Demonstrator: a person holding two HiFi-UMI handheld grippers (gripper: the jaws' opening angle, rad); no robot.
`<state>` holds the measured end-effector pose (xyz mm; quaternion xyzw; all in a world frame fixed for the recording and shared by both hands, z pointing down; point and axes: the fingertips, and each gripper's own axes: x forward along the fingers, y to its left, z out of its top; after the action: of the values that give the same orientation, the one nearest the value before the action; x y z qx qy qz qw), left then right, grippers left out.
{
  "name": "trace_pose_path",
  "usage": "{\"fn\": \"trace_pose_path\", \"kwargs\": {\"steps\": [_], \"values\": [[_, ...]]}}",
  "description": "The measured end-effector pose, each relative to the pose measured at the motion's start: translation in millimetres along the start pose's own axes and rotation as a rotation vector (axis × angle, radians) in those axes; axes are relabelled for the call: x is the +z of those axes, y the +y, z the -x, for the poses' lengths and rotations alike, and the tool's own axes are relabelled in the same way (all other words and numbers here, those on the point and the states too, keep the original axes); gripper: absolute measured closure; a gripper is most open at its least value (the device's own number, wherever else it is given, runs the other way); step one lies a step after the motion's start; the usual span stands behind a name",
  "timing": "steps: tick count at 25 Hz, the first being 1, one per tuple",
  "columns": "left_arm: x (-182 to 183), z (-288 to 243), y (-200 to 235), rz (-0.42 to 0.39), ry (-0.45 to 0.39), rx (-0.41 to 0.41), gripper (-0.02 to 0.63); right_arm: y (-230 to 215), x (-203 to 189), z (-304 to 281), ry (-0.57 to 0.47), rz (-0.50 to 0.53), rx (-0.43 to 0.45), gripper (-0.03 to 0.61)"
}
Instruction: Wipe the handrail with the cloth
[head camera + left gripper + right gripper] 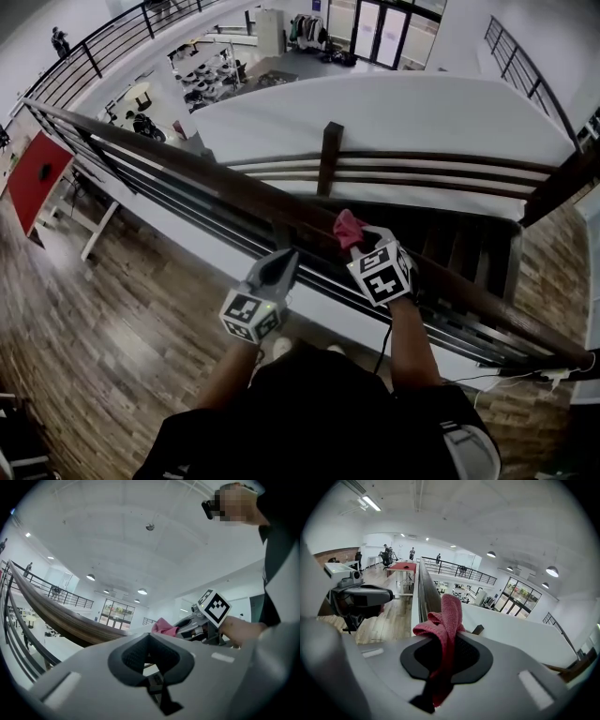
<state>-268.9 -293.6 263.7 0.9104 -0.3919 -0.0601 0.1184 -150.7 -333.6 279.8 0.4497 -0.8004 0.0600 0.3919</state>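
A long dark wooden handrail [216, 178] runs diagonally above the stairwell. The right gripper [366, 242] has its jaws clamped on a crumpled pink-red cloth [449, 616], held at the rail's top (contact itself is not clear). The left gripper [281, 261] hovers just beside it, jaws closed and empty.

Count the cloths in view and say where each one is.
1. The pink cloth is clamped in the right gripper, held over the wooden handrail. The left gripper holds none. Another could be hidden behind the rail or the person.
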Motion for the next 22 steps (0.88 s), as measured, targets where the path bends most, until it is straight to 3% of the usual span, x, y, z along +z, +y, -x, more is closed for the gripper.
{"fn": "trace_pose_path", "kwargs": {"steps": [22], "values": [[-2, 26, 59, 0.006, 0.008, -0.054, 0.614, 40, 62, -50, -0.023, 0.019, -0.064, 0.528]]}}
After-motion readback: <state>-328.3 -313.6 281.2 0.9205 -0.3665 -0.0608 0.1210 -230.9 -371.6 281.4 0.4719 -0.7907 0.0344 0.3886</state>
